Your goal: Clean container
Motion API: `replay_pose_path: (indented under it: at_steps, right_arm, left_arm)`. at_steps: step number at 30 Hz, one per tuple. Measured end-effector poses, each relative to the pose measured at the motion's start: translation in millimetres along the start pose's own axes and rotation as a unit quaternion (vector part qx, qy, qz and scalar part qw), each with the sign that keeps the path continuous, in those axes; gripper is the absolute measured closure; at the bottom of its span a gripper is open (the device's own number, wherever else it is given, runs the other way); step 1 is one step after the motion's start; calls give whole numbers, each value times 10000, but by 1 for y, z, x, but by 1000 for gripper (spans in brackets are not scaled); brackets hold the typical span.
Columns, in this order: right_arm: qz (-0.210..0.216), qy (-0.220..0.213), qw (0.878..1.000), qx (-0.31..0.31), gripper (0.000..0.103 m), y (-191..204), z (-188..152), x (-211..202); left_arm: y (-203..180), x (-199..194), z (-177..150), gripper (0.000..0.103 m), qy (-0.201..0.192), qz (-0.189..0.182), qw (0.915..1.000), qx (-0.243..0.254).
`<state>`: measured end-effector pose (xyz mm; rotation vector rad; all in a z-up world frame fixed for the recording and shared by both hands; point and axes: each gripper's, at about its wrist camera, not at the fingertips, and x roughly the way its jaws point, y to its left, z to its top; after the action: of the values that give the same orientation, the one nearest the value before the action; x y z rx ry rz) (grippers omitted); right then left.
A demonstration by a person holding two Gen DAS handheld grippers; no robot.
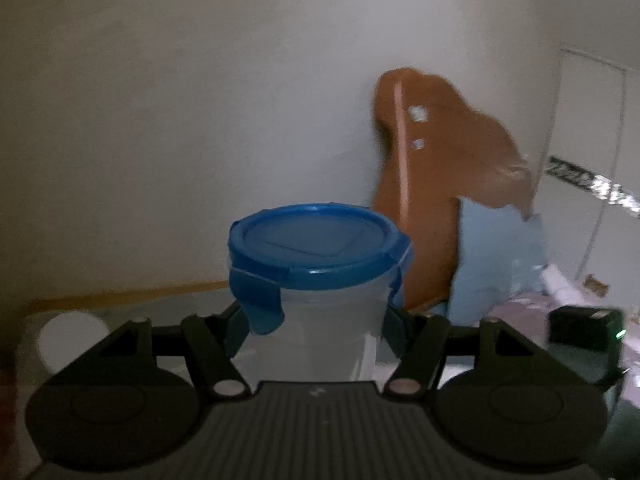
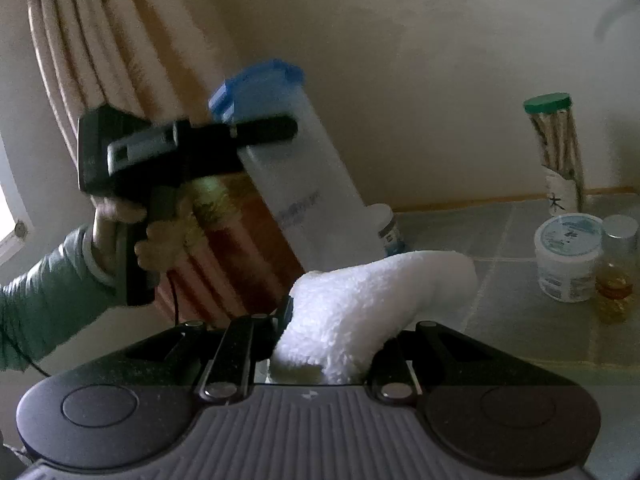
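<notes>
Left gripper (image 1: 314, 320) clamps the container (image 1: 320, 300) off the counter; right gripper (image 2: 324, 344) is clenched on a white cloth (image 2: 372, 304).

Striped curtain (image 2: 120, 60) fills the left background in the right wrist view. The tall, translucent container, blue clip-lid (image 1: 320, 240) shut, sits tilted between the left fingers (image 1: 236, 332), which press its sides just under the lid; its base is touching or just beside the cloth, cannot tell which. A hand (image 2: 120, 232) in a green sleeve (image 2: 44, 296) grips the left gripper's handle. Cloth bulges forward from the right jaws over the tiled counter (image 2: 520, 320). On the counter's right: a tall green-capped tube (image 2: 556, 152), white tub (image 2: 568, 256), small amber bottle (image 2: 618, 268) just beside the tub. Small jar (image 2: 386, 228) behind the container.
</notes>
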<state>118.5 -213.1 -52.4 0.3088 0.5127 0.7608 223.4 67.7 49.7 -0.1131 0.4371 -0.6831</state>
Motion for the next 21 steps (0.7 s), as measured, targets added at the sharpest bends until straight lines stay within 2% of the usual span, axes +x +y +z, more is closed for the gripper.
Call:
replay_pose_path:
  at_steps: [7,13,21]
  right_arm:
    - [-385,-154,9984,386,81,5,11,-3]
    - [-766,-184,9943,720,81,-1,20,-9]
    - [-762,-47,9932,882,81,-6,29,-5]
  left_arm:
    - [11,-6,-27,37,73,988,9951,-22]
    - [31,-8,-44,37,1,1986,9800,-120]
    - [72,-13,-58,37,-165,2685,9608,-677]
